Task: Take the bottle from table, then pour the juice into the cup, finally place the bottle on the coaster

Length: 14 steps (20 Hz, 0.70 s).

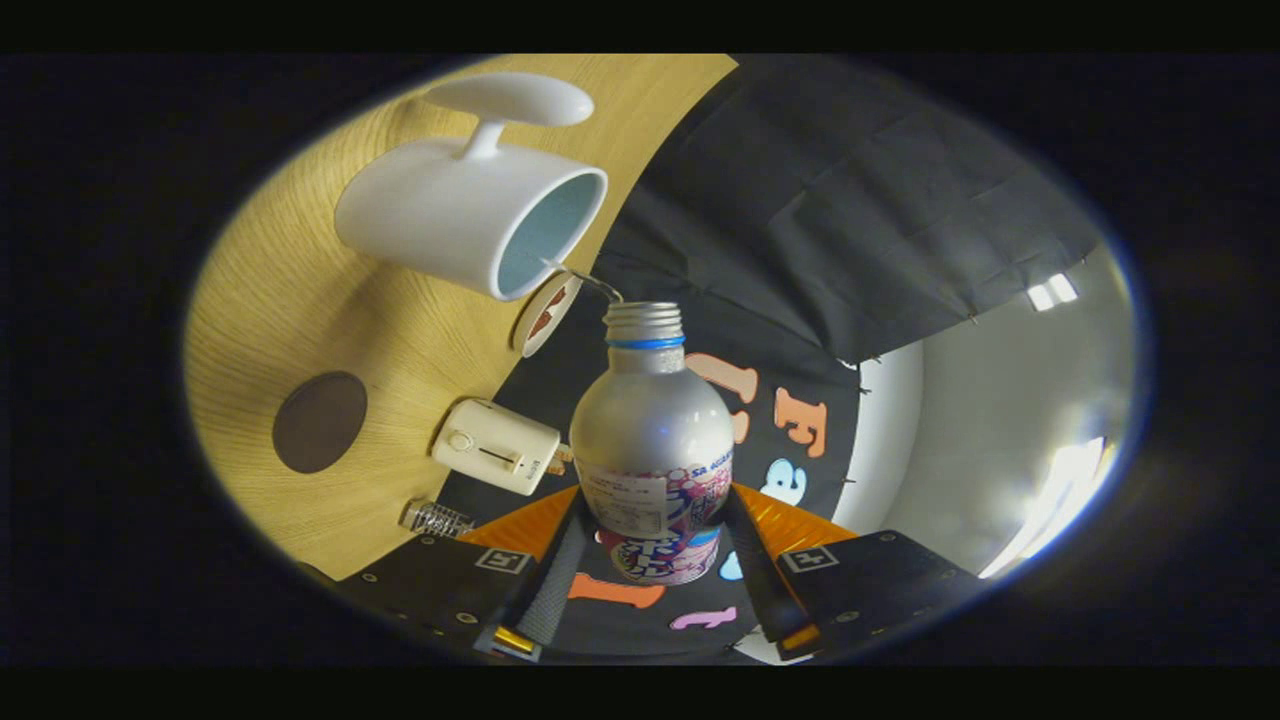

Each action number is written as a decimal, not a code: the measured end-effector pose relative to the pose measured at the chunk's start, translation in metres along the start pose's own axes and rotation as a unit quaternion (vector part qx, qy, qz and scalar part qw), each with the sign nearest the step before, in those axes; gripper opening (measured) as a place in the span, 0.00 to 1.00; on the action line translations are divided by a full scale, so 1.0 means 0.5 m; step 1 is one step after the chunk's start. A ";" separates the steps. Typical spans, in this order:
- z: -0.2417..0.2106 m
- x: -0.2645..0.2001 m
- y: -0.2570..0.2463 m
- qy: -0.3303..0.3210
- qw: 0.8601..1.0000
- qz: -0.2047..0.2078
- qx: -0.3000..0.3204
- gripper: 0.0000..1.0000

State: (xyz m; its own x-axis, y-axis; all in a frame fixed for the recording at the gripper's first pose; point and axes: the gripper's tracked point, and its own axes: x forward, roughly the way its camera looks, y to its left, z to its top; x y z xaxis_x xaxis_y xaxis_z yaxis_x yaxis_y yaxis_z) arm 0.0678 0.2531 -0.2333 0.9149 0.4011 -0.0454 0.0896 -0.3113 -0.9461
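Mid-pour here: claw [650, 535] clamped on the silver metal bottle with the pink label [652, 440], tipped so a thin stream runs into the white ceramic cup [455, 215] on the wooden counter [270, 300], round brown coaster [320, 421] waiting nearby.

We see our gripper [652, 520] tipped far over on its side. Its two fingers are closed tight, one on each side of the shiny silver metal bottle with the blue neck ring [652, 430], and both press on it.
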 end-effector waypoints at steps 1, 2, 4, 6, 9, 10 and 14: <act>-0.001 -0.001 0.002 0.000 1.000 0.001 0.002 0.75; 0.002 -0.001 0.002 0.001 1.000 0.002 0.006 0.76; -0.002 -0.002 0.010 0.007 1.000 0.010 0.027 0.76; -0.002 -0.002 0.032 0.012 0.997 0.034 0.067 0.76; 0.005 -0.003 0.049 0.017 0.988 0.060 0.140 0.76; 0.006 -0.001 0.055 0.021 0.983 0.070 0.168 0.76; 0.003 -0.011 0.065 0.040 0.949 0.097 0.296 0.76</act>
State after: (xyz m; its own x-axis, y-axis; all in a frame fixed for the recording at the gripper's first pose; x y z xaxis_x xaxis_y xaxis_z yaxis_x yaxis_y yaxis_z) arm 0.0653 0.2420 -0.2644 0.9211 0.3107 -0.2346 -0.2983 0.1761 -0.9381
